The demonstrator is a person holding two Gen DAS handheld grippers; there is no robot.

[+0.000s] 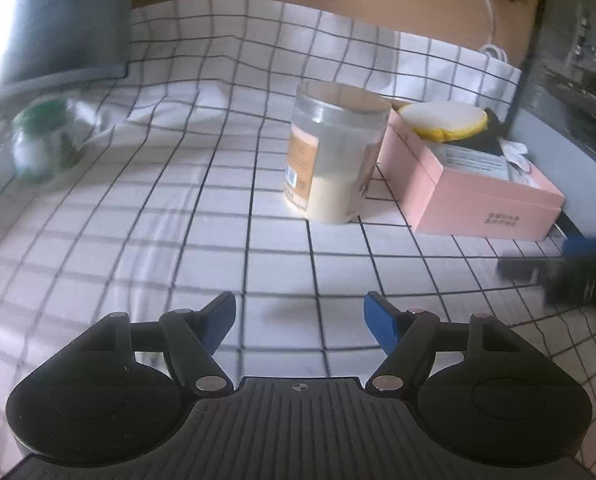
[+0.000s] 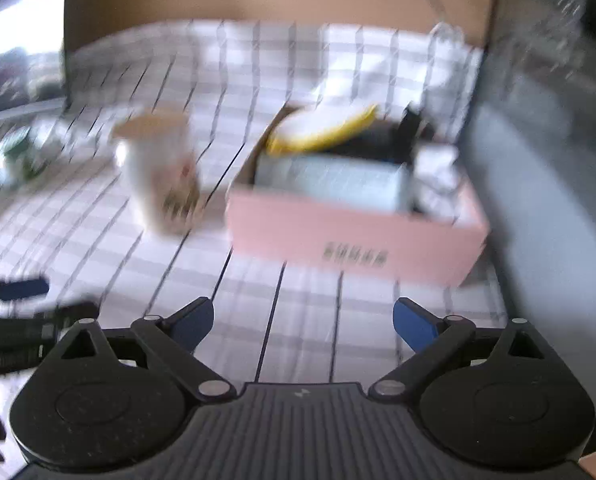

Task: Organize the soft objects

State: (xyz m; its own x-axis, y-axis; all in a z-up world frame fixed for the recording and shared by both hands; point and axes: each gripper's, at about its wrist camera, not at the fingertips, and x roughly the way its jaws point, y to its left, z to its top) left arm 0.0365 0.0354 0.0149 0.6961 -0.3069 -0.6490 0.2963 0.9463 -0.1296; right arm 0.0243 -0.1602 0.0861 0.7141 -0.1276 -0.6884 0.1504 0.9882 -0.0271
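Observation:
A pink box (image 1: 470, 196) stands on the checked cloth at the right; it also shows in the right wrist view (image 2: 350, 236), blurred. In it lie a round white and yellow soft pad (image 1: 444, 120) (image 2: 322, 128), a grey-blue packet (image 1: 474, 160) (image 2: 334, 180) and dark items. My left gripper (image 1: 300, 316) is open and empty, low over the cloth, short of the box and jar. My right gripper (image 2: 302, 322) is open and empty in front of the box; it appears at the right edge of the left wrist view (image 1: 570, 268).
A clear plastic jar (image 1: 334, 152) (image 2: 158, 176) with pale powder stands left of the box. A green and white bottle in clear wrap (image 1: 42, 140) (image 2: 18, 156) lies far left. A dark appliance (image 1: 578, 60) stands at the right, a grey panel (image 1: 58, 16) at the back left.

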